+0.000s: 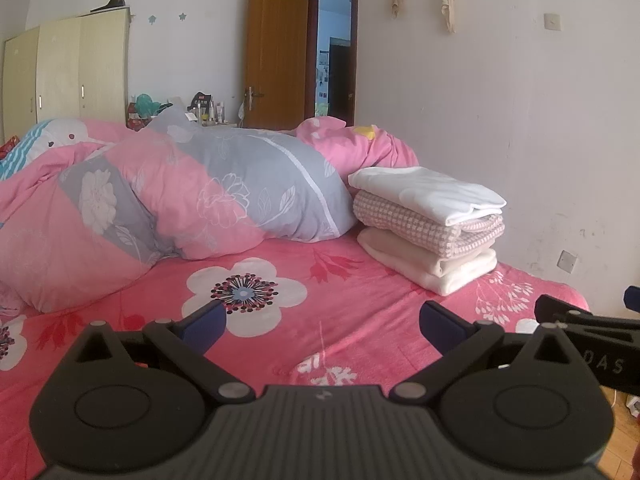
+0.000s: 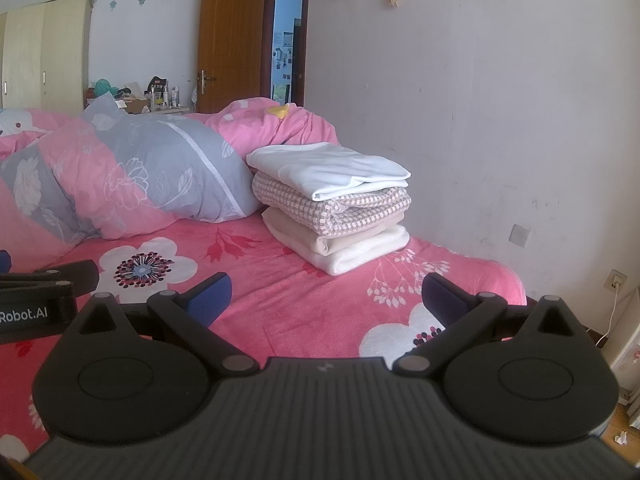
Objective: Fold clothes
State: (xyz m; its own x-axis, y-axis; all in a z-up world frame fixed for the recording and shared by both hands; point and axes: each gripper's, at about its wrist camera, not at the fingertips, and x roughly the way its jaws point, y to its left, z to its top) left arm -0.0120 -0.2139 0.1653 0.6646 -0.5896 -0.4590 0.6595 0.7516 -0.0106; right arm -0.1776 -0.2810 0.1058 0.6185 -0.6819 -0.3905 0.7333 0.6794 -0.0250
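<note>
Left wrist view: left tool (image 1: 322, 326), jaws spread, empty, over the bed (image 1: 360, 304). Stack of folded clothes (image 1: 430, 228) ahead and to its right, by the quilt (image 1: 224, 196).

Right wrist view: right tool (image 2: 326, 298), jaws spread, empty. Stack (image 2: 334, 204) almost straight ahead, long axis running left to right; right tool judged nearer.
</note>
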